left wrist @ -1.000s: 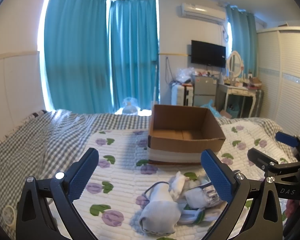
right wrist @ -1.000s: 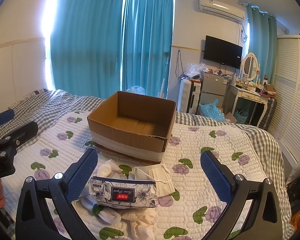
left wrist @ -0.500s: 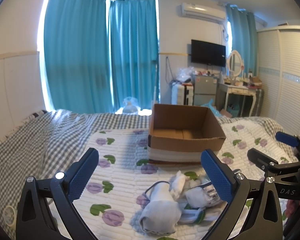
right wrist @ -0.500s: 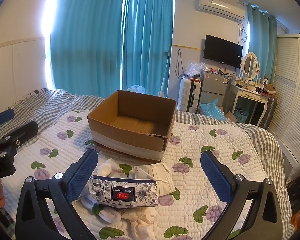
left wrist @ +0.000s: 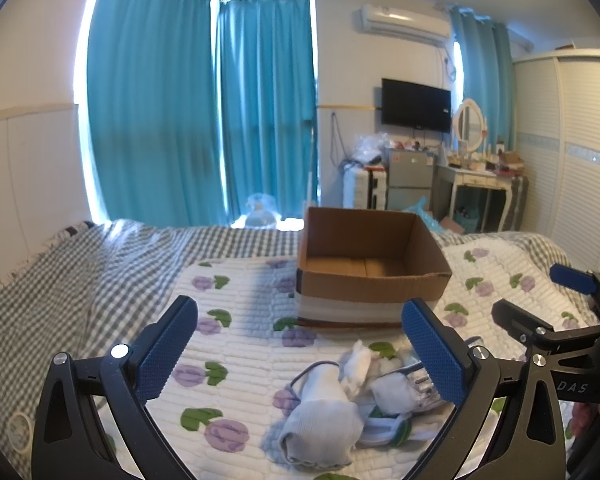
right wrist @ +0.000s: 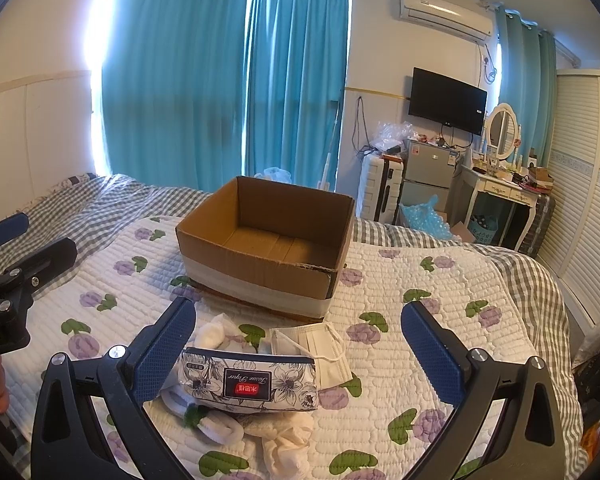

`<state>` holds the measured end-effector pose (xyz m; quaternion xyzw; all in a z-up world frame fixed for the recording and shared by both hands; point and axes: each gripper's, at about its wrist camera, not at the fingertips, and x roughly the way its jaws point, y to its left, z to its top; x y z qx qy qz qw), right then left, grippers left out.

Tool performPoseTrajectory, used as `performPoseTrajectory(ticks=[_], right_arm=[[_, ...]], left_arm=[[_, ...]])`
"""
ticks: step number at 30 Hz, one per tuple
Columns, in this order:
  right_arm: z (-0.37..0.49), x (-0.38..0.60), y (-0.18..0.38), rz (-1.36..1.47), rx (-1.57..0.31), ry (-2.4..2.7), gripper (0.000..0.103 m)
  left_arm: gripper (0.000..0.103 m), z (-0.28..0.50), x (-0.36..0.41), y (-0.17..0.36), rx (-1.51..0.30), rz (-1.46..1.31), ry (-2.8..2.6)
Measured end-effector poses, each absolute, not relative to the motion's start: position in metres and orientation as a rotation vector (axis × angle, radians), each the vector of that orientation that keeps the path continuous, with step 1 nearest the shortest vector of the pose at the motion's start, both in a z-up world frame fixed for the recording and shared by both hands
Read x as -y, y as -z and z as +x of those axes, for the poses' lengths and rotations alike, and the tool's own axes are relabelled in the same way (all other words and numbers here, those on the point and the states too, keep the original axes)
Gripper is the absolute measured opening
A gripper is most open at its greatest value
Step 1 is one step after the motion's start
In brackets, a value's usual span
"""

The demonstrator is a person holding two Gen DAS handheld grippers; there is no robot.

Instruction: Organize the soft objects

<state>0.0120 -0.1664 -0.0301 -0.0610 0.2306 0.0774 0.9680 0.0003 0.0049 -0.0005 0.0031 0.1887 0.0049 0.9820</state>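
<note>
A pile of soft things lies on the flowered quilt in front of an open, empty cardboard box (left wrist: 370, 276) (right wrist: 268, 246). In the left wrist view a rolled grey-white sock (left wrist: 320, 420) is nearest, with small white socks (left wrist: 358, 364) behind it. In the right wrist view a floral tissue pack (right wrist: 250, 380), a white face mask (right wrist: 316, 346) and cream socks (right wrist: 284, 440) show. My left gripper (left wrist: 300, 354) is open and empty, above the pile. My right gripper (right wrist: 300, 354) is open and empty, above the tissue pack.
The bed carries a grey checked blanket (left wrist: 80, 280) on the left. Beyond it are teal curtains (right wrist: 228, 80), a small fridge (right wrist: 426, 172), a dressing table (right wrist: 500, 192) and a white wardrobe (right wrist: 588, 200) on the right.
</note>
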Motion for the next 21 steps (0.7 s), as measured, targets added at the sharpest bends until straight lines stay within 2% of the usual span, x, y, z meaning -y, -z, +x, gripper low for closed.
performPoseTrajectory(ticks=[21], right_arm=[[0.0104,0.1637,0.0282,-0.128,-0.460,-0.157,0.103]], left_arm=[[0.103,-0.0016,-0.0055,-0.0008,-0.372,0.006,-0.004]])
